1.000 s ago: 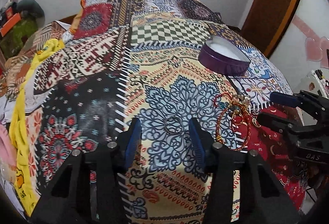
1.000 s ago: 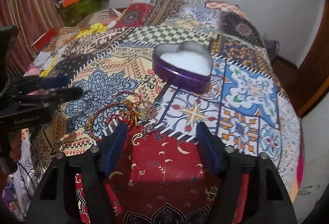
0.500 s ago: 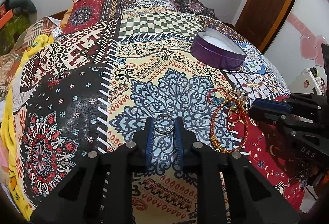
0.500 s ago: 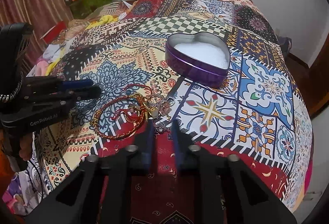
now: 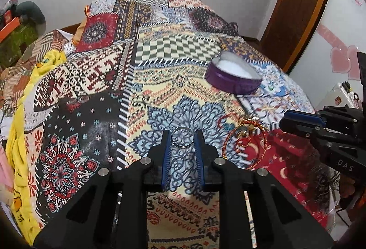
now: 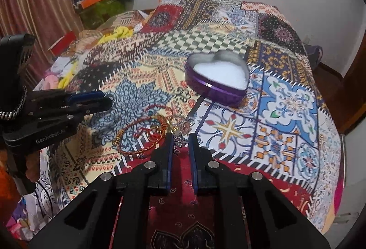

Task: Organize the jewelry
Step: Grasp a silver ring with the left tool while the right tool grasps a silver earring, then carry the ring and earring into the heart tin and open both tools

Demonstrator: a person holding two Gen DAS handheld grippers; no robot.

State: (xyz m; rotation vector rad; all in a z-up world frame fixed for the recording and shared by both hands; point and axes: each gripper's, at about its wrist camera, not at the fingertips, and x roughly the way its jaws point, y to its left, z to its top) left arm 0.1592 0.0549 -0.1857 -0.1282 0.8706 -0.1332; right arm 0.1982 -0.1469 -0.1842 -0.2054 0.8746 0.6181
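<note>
Left wrist view has the left gripper (image 5: pixel 182 137) pinched on a thin silver ring (image 5: pixel 182 140) just above the patchwork bedspread (image 5: pixel 160 79), light, hard, slippery, so grip across its rim, while the right gripper (image 6: pixel 180 139) sits nearly closed, apparently empty.

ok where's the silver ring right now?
In the left wrist view, the silver ring sits clamped between the left gripper fingertips, over the blue floral patch of the bedspread, left of the red-and-gold bangles.
</note>
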